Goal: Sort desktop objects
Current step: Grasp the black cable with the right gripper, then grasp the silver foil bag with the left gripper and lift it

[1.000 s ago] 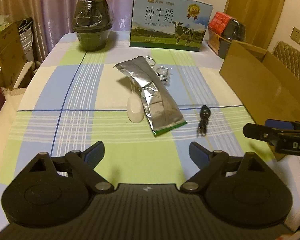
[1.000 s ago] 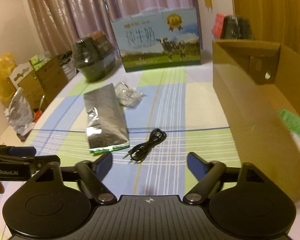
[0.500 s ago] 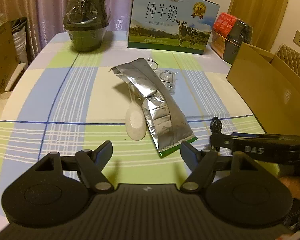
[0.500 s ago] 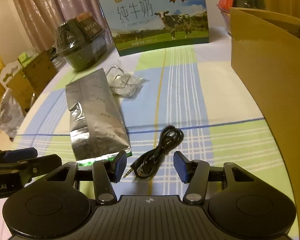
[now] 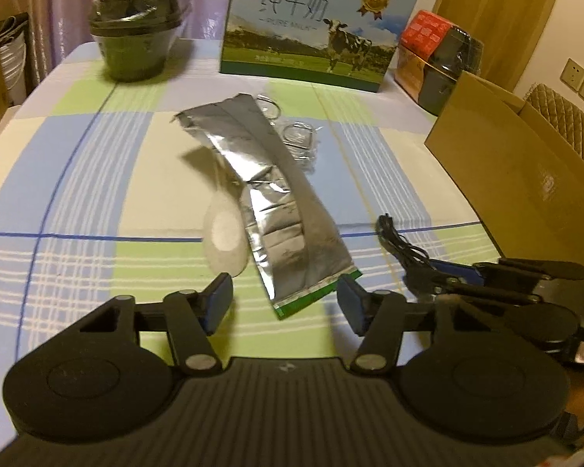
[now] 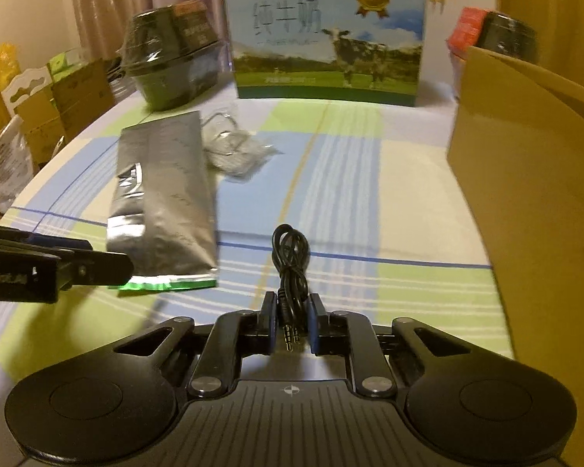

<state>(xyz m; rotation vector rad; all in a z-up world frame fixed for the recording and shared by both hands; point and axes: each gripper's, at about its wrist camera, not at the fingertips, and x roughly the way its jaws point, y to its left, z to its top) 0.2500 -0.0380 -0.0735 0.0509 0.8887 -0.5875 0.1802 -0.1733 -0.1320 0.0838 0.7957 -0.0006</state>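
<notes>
A coiled black audio cable [image 6: 290, 268] lies on the checked tablecloth, and my right gripper [image 6: 291, 313] is shut on its plug end; it also shows in the left wrist view [image 5: 403, 247]. A silver foil pouch [image 5: 270, 202] with a green edge lies mid-table, also in the right wrist view [image 6: 161, 202]. A white oval object [image 5: 224, 239] lies against the pouch's left side. My left gripper [image 5: 284, 299] is open, with the pouch's near end between its fingers. A clear bag of metal rings [image 6: 231, 150] lies behind the pouch.
An open cardboard box [image 6: 525, 179] stands at the table's right edge. A milk carton box [image 5: 311, 27] and a wrapped dark bowl set [image 5: 136, 27] stand at the back. Another wrapped package [image 5: 440, 58] is at the back right. Boxes and bags [image 6: 39, 105] stand left of the table.
My right gripper moved forward over the cable and shut on its plug end. My left gripper moved closer to the pouch's near end and stayed open.
</notes>
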